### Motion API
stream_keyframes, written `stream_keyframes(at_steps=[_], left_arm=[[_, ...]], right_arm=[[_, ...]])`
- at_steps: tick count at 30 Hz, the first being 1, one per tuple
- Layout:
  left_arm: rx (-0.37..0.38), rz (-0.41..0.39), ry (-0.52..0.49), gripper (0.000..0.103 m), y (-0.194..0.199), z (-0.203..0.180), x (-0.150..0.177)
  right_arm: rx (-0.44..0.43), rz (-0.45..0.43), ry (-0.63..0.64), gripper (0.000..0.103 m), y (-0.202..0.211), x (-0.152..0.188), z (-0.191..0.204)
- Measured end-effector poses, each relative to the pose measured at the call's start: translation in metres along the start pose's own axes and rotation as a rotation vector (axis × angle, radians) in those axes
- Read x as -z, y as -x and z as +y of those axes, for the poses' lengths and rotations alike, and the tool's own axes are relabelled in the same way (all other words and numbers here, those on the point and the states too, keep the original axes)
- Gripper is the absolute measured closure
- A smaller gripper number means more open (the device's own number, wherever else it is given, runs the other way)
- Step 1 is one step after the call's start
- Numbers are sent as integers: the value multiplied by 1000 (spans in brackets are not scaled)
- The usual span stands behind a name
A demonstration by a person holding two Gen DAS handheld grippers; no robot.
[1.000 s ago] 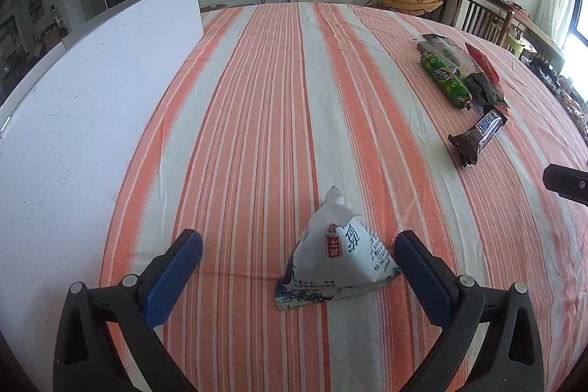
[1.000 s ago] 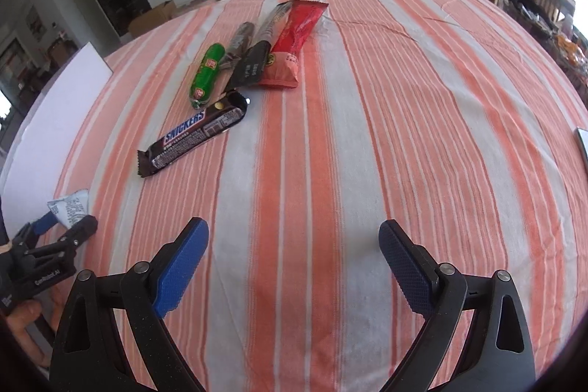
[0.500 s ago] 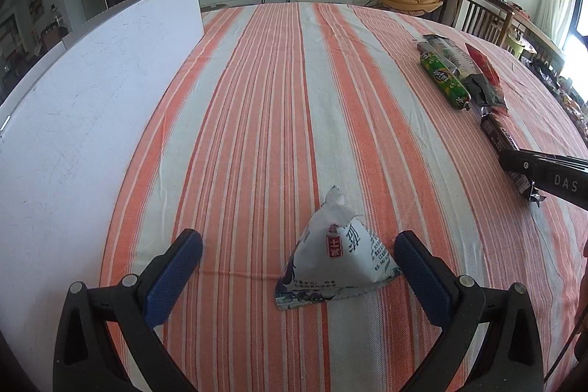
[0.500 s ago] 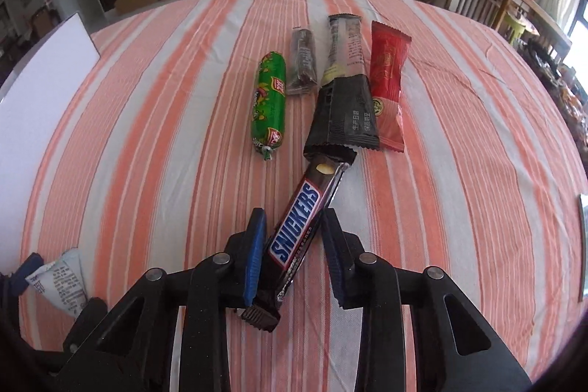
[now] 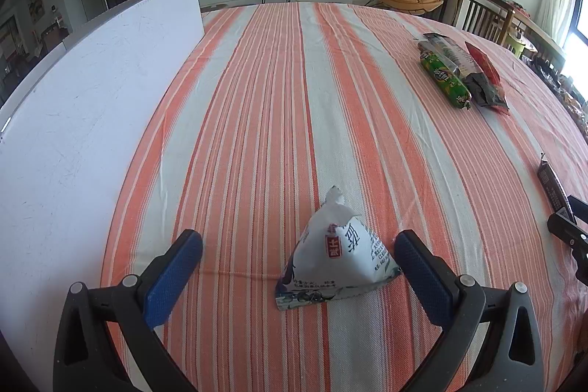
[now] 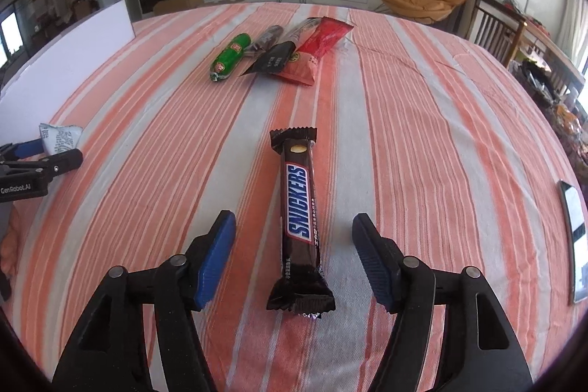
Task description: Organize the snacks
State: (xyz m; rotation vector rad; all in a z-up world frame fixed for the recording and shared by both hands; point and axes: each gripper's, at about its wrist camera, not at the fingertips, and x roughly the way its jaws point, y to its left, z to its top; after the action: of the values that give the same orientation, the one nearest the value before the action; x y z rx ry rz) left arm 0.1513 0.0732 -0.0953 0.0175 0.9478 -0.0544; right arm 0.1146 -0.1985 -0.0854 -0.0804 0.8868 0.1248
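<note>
Snickers released on the striped surface (image 6: 422, 120)

Right gripper (image 6: 294, 254) fingers are opening around the Snickers (image 6: 299, 208), untouching; left gripper (image 5: 298, 270) gapes beside a pouch (image 5: 336, 259).

Left gripper (image 5: 298, 258) agape, right gripper (image 6: 294, 247) opening (both angled down)

Black hand-held gripper (image 6: 294, 254) frames, blue ribbed pads (image 6: 217, 258), silver screws
</note>
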Motion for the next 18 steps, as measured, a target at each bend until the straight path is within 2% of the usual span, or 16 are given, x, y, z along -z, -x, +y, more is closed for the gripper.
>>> stream_keyframes(at_steps=[4, 8, 18], left_arm=[[-1, 0, -1, 0, 0, 0, 0], [-1, 0, -1, 0, 0, 0, 0], [-2, 0, -1, 0, 0, 0, 0]], right_arm=[[-2, 7, -17, 29, -2, -2, -8], [9, 17, -40, 19, -3, -2, -13], [11, 19, -39, 17, -4, -2, -12]])
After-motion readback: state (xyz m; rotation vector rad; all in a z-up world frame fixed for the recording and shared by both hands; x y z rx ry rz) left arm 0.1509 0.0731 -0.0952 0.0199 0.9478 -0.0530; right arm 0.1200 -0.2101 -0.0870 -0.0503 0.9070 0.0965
